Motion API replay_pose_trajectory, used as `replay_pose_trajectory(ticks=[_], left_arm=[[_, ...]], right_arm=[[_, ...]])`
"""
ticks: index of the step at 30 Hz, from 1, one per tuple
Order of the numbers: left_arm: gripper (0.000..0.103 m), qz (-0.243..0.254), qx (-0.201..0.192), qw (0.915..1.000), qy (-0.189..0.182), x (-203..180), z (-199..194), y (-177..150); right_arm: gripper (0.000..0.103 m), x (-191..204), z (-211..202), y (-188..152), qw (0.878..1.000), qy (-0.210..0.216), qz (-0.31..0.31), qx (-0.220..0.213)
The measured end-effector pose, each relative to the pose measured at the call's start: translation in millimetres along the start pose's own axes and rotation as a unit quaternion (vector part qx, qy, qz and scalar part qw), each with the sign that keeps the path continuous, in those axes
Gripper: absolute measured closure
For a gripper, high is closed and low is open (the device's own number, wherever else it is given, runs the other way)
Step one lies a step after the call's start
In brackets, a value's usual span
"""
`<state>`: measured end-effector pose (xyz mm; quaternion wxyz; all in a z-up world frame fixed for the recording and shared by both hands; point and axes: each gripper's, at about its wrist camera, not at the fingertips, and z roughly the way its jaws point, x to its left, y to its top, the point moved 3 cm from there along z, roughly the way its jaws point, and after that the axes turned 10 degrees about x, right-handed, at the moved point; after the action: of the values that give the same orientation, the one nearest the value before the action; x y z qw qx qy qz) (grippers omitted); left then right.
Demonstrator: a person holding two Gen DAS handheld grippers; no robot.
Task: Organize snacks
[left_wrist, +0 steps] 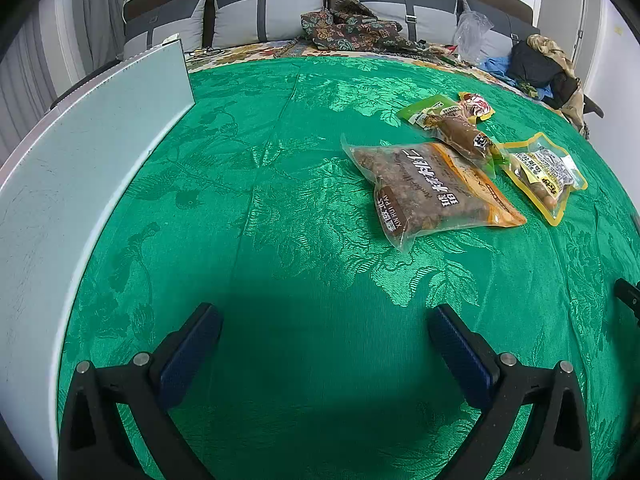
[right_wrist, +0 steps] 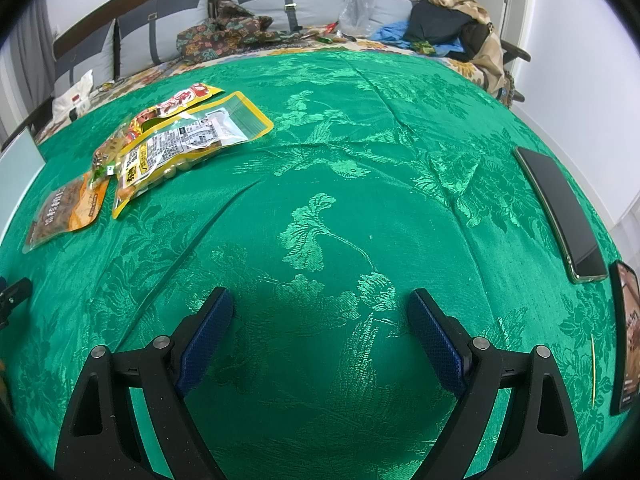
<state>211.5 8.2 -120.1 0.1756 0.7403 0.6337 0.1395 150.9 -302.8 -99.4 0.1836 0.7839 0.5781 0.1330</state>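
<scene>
A green brocade cloth (left_wrist: 280, 160) covers the whole surface, with a pale grey-white board (left_wrist: 80, 168) standing along its left edge. On the cloth the snacks lie clustered: the big orange nut bag (left_wrist: 432, 190) sits nearest, the green-edged pack (left_wrist: 448, 124) partly overlapping its far corner, the yellow-rimmed pouch (left_wrist: 544, 174) just beside them, and a small red-and-yellow packet (left_wrist: 476, 105) behind. A dark phone (right_wrist: 560, 212) rests well apart at the right. The left gripper (left_wrist: 324, 328) and right gripper (right_wrist: 320, 312) hover with fingers spread wide, holding nothing
</scene>
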Motion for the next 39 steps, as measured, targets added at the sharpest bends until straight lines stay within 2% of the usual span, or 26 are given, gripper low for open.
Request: replay_pose_trajectory(ticks=[19,22,24,26,28,31,33,37,39], left_arm=[[0.0,0.003,0.0,1.0,-0.001,-2,1,1],[0.0,0.04,0.035,0.9986,-0.006,-2,0,7],[0.0,0.063,0.028,0.9976,-0.002,-1,-7,18],[0.0,0.101,0.014,0.9945,-0.025,-2,-19,37],[0.0,0.151,0.025,0.9867,-0.055,-9,-24,58],[0.0,0.249,0.064,0.9632,-0.078,-30,-19,83],[0.0,0.322,0.084,0.9396,-0.081,-51,-13,93],[0.0,0.433,0.133,0.8873,-0.089,-93,6,102],[0.0,0.456,0.146,0.8734,-0.091,-104,12,103]], right_arm=[[0.011,0,0,0,1.0,0.0,0.0,0.0],[0.011,0,0,0,1.0,0.0,0.0,0.0],[0.011,0,0,0,1.0,0.0,0.0,0.0],[0.011,0,0,0,1.0,0.0,0.0,0.0],[0.011,0,0,0,1.0,0.0,0.0,0.0],[0.011,0,0,0,1.0,0.0,0.0,0.0],[0.011,0,0,0,1.0,0.0,0.0,0.0],[0.011,0,0,0,1.0,0.0,0.0,0.0],[0.011,0,0,0,1.0,0.0,0.0,0.0]])
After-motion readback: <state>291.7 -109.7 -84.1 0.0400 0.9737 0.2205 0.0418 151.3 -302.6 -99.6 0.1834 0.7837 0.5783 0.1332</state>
